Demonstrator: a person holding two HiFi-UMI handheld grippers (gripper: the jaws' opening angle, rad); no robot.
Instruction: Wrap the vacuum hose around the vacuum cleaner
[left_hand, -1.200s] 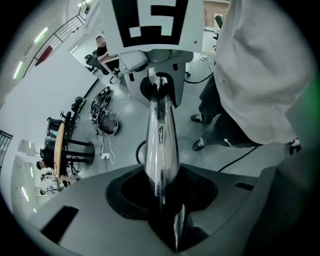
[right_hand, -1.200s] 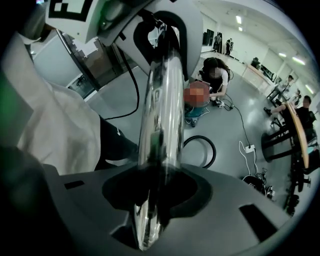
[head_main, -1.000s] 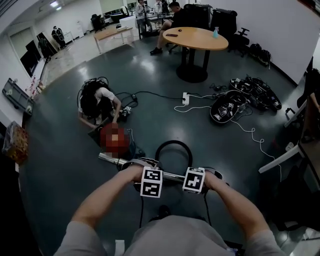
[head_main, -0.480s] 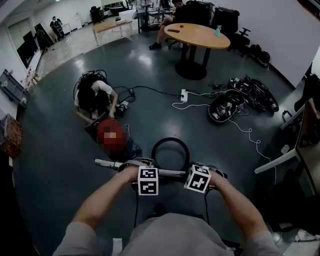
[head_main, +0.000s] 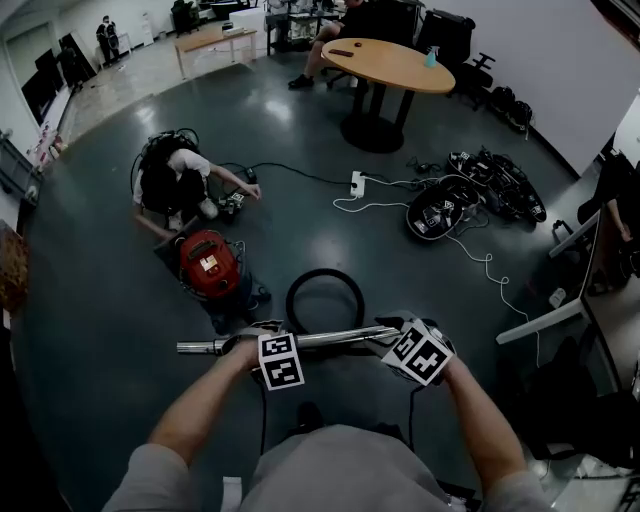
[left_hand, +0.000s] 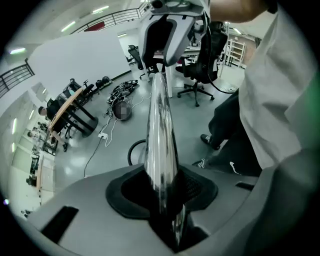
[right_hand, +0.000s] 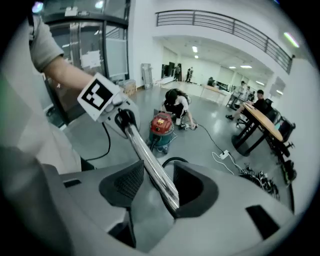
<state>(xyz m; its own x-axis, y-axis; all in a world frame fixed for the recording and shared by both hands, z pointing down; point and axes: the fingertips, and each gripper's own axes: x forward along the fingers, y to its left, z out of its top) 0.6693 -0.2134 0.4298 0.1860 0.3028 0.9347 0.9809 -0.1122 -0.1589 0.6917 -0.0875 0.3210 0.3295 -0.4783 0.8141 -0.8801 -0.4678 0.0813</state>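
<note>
While level — wand (head_main: 330, 338) tip leftward.

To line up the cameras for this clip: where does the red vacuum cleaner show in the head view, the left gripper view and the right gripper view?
Head view: the red vacuum cleaner stands left of centre, just below the crouching person.
Left gripper view: not in it.
Right gripper view: centre, above the jaws.
Shared landmark: the chrome tube crosses all three views.
</note>
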